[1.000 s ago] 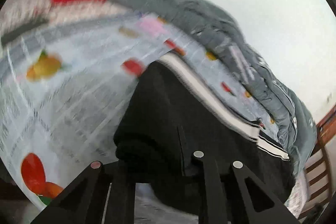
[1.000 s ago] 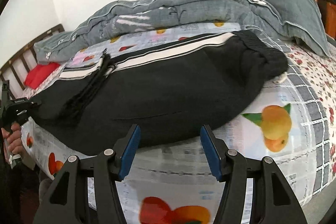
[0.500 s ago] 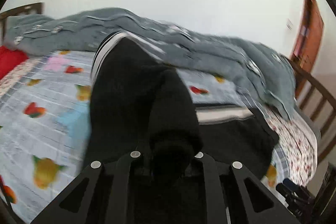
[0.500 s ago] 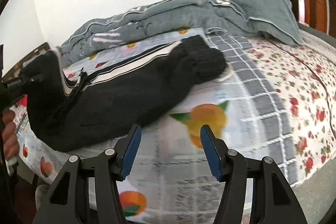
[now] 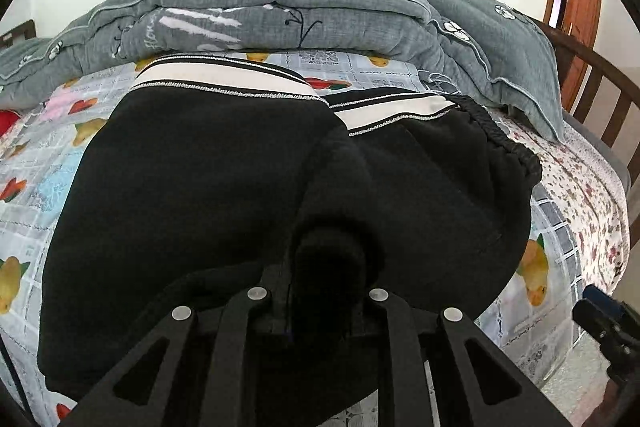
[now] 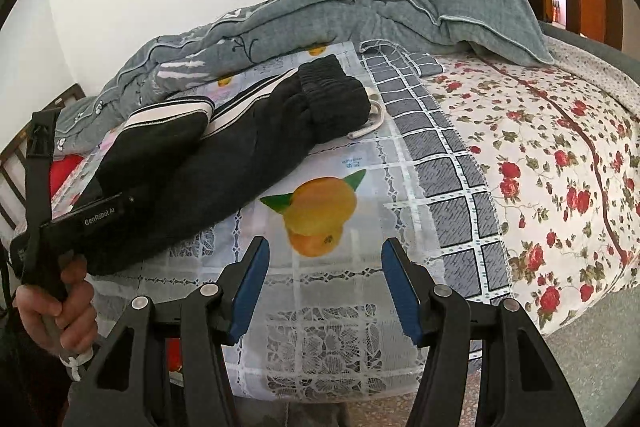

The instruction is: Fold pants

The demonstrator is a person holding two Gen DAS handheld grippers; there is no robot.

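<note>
Black pants (image 5: 208,171) with a white side stripe lie on the bed, the leg end folded over toward the waistband (image 5: 504,143). My left gripper (image 5: 320,291) is shut on the bunched black cuff end of the pants and holds it above the lower layer. In the right wrist view the pants (image 6: 248,147) lie at left, with the left gripper's body (image 6: 92,215) and the holding hand beside them. My right gripper (image 6: 324,283) is open and empty, over the fruit-print sheet near the bed's front edge, apart from the pants.
A grey quilt (image 5: 280,15) is heaped along the back of the bed. The bed carries a fruit-print sheet (image 6: 320,203) and a rose-print sheet (image 6: 540,167). A wooden bed rail (image 5: 600,95) stands at right. The floor (image 6: 592,367) lies below the bed edge.
My left gripper has carried the pants' leg end over toward the waistband, doubling the pants. My right gripper has swung to the right, away from the pants, still open.
</note>
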